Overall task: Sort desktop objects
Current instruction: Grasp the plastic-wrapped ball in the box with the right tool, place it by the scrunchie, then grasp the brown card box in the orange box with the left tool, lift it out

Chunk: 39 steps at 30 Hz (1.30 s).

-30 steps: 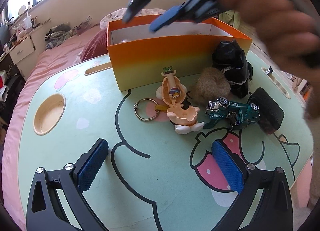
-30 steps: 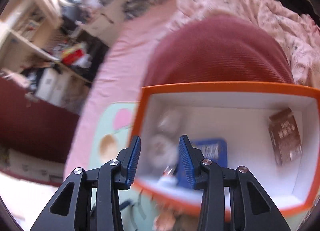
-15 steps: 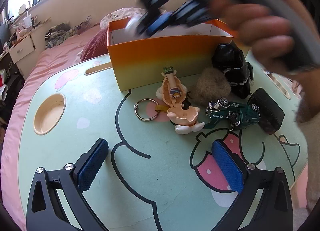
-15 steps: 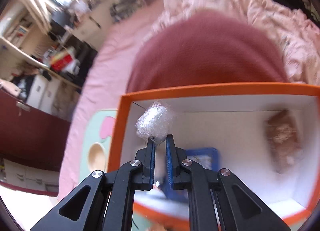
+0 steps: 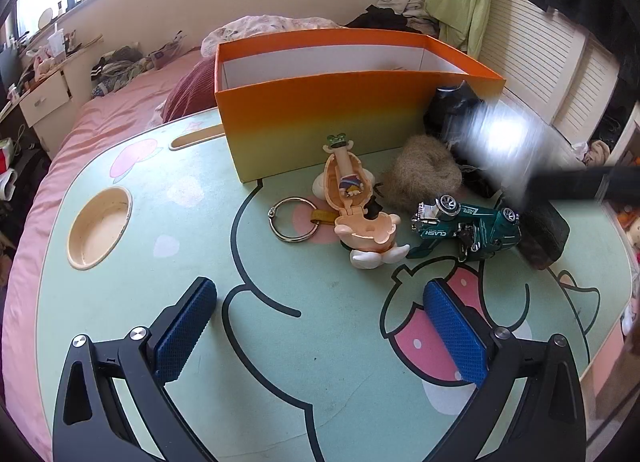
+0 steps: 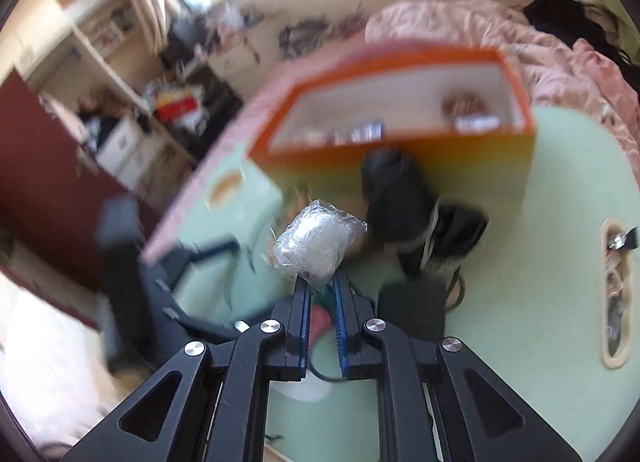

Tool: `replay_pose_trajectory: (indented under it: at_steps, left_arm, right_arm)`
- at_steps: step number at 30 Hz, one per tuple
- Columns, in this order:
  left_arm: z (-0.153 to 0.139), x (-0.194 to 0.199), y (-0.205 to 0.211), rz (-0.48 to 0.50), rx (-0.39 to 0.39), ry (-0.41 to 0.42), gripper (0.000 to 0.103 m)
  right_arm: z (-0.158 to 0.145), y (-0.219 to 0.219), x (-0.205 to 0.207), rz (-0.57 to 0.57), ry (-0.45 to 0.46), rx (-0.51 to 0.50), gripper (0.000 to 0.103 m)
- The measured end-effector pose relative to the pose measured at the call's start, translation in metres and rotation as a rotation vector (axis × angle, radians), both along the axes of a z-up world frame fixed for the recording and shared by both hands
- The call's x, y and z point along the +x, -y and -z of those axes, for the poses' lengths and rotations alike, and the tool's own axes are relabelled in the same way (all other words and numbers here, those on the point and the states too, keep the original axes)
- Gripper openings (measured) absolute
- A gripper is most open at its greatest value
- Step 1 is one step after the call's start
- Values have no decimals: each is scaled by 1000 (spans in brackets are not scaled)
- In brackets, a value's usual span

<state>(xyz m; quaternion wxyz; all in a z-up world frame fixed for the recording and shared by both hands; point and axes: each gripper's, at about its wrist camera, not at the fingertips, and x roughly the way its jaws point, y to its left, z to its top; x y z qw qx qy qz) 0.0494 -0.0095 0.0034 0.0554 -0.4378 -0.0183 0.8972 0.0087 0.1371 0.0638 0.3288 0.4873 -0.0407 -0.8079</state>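
An orange box (image 5: 320, 110) stands at the back of the green cartoon table (image 5: 280, 342); it also shows in the right wrist view (image 6: 404, 130). In front of it lie a key ring (image 5: 292, 219), a peach figurine (image 5: 356, 202), a brown fluffy ball (image 5: 424, 174), a green toy car (image 5: 464, 224) and black items (image 5: 452, 110). My left gripper (image 5: 320, 338) is open and empty, low over the near table. My right gripper (image 6: 320, 302) is shut on a crumpled clear plastic wad (image 6: 318, 242), held above the table; it shows as a bright blur in the left wrist view (image 5: 496, 142).
A round cup recess (image 5: 100, 228) is at the table's left. A slot (image 6: 618, 294) with small things lies at the table's right edge. A pink bed (image 5: 120, 102) and cluttered shelves (image 6: 120, 102) surround the table. A black pouch (image 5: 544, 234) lies right of the car.
My right gripper closed on the plastic wad inside the box, lifted it out and swung back and down to the right over the table. My left gripper has not moved.
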Motion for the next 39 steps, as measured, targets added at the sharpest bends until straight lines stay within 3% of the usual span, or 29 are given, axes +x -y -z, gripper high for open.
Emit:
replay_pose_trajectory:
  at_steps: [2, 4, 6, 10, 12, 16, 18, 19, 20, 25, 28, 39]
  left_arm:
    - [0, 0, -1, 1, -1, 0, 103]
    - [1, 1, -1, 0, 2, -1, 103]
    - [1, 1, -1, 0, 1, -1, 103]
    - [1, 1, -1, -1, 0, -1, 103]
    - [1, 1, -1, -1, 1, -1, 103]
    - [0, 1, 0, 1, -1, -1, 103]
    - [1, 2, 1, 0, 2, -2, 103]
    - [0, 2, 0, 0, -1, -2, 103]
    - [1, 2, -1, -2, -8, -5, 103]
    - [-3, 4, -2, -3, -12, -4, 103]
    - [-3, 5, -2, -2, -13, -4, 103]
    - [-5, 7, -3, -2, -13, -4, 103]
  right_arm:
    - [3, 1, -1, 14, -67, 24, 20]
    - [5, -4, -6, 71, -82, 45, 50]
    - [0, -15, 4, 119, -156, 14, 57]
    - [-6, -33, 41, 108, -261, -31, 74]
    - [-1, -31, 57, 112, -304, 45, 78]
    - [22, -7, 62, 132, -384, 319, 83]
    - [39, -1, 52, 137, -336, 383, 88]
    - [46, -4, 45, 148, -300, 328, 99]
    - [48, -6, 43, 164, -276, 305, 102]
    - [48, -6, 43, 180, -280, 329, 103]
    - [54, -6, 51, 208, -332, 316, 103]
    - [58, -6, 48, 295, -338, 316, 103]
